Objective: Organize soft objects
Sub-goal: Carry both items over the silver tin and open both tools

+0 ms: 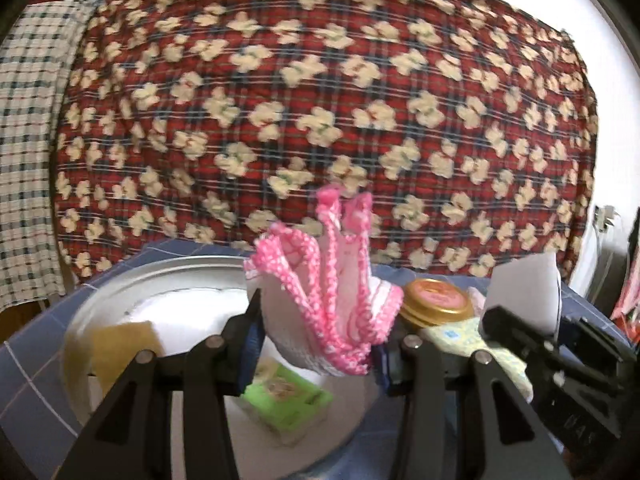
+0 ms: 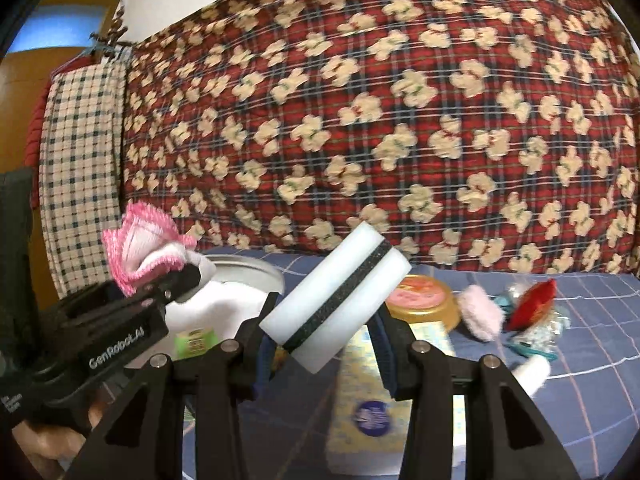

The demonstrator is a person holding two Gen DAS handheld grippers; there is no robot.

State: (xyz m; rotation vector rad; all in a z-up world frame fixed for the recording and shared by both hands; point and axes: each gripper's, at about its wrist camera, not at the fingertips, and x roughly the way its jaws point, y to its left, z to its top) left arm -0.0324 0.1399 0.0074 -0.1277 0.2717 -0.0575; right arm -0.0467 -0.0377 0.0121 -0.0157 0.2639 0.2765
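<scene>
My left gripper [image 1: 318, 344] is shut on a bunched pink-and-white knitted cloth [image 1: 332, 300], held above a round metal tray [image 1: 120, 292]. The same cloth [image 2: 148, 248] shows at the left of the right wrist view, gripped by the left tool. My right gripper [image 2: 326, 332] is shut on a white sponge block with a dark middle band [image 2: 340, 300], tilted and held over the blue bed sheet. That sponge [image 1: 524, 292] appears at the right of the left wrist view. A yellow cloth [image 1: 124, 344] and a green packet [image 1: 288, 400] lie in the tray.
A gold-lidded jar [image 2: 424, 300], a pink puff [image 2: 480, 312], a red item [image 2: 532, 304], a white tube [image 2: 532, 372] and a yellow pack [image 2: 360, 392] lie on the blue checked sheet [image 2: 580, 360]. A red plaid quilt [image 2: 400, 120] rises behind. A checked garment [image 2: 80, 168] hangs at left.
</scene>
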